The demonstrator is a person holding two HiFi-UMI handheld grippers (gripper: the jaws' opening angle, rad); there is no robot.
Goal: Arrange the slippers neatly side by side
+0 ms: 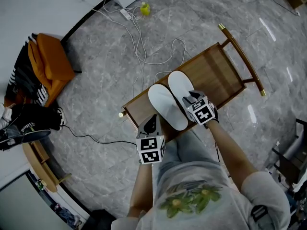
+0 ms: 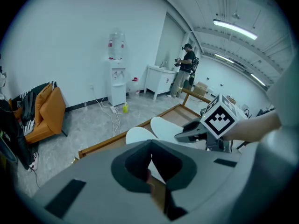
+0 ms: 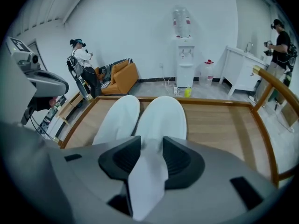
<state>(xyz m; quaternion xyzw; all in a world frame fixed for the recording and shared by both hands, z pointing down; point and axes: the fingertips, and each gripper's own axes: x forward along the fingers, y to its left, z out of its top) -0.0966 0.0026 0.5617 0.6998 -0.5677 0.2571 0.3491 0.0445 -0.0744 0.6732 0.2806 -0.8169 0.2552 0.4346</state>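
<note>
Two white slippers lie side by side on a wooden table (image 1: 225, 73), toes pointing away from me. The left slipper (image 1: 167, 107) (image 2: 139, 135) (image 3: 117, 120) has my left gripper (image 1: 152, 124) (image 2: 150, 155) at its heel. That gripper's tips meet, and I cannot tell whether they pinch the heel. My right gripper (image 1: 192, 99) (image 2: 187, 135) (image 3: 148, 146) sits over the heel of the right slipper (image 1: 180, 86) (image 2: 163, 125) (image 3: 161, 115). Its jaws stand apart, with the white heel edge showing in the gap between them.
The table has a raised wooden rail (image 1: 242, 56) along its right side. On the grey floor are white cables (image 1: 139, 47), a yellow bottle (image 1: 145, 7) and an orange chair (image 1: 48, 63). A water dispenser (image 3: 183, 55) stands by the wall. People stand far off (image 2: 187, 69) (image 3: 81, 59).
</note>
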